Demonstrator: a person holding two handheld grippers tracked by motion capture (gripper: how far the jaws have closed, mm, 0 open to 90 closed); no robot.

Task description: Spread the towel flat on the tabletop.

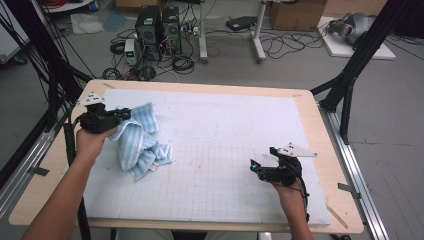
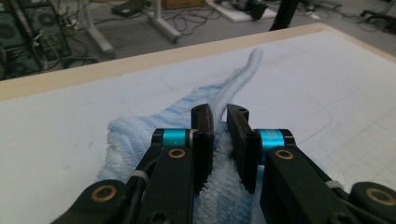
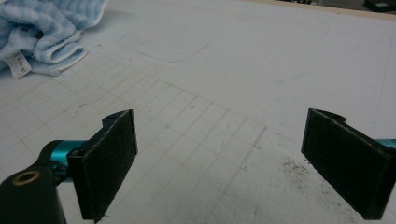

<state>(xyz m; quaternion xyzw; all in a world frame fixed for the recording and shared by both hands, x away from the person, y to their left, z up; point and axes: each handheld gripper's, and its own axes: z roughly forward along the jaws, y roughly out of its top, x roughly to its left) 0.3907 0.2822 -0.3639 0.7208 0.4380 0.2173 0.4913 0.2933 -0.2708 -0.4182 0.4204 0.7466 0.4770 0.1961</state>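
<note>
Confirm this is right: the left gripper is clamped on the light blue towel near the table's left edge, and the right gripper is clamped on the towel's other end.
Not quite. The left gripper is clamped on the light blue towel, but the right gripper holds nothing: the right gripper view shows its jaws wide open over the bare white mat, apart from the towel.

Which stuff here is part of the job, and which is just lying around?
Part of the job:
- blue towel, crumpled on the white mat
- left tongs, pinching a fold of the towel
- right tongs, open above the mat, holding nothing

Just lying around:
- computer towers on the floor
- cardboard box
- loose cables
</note>
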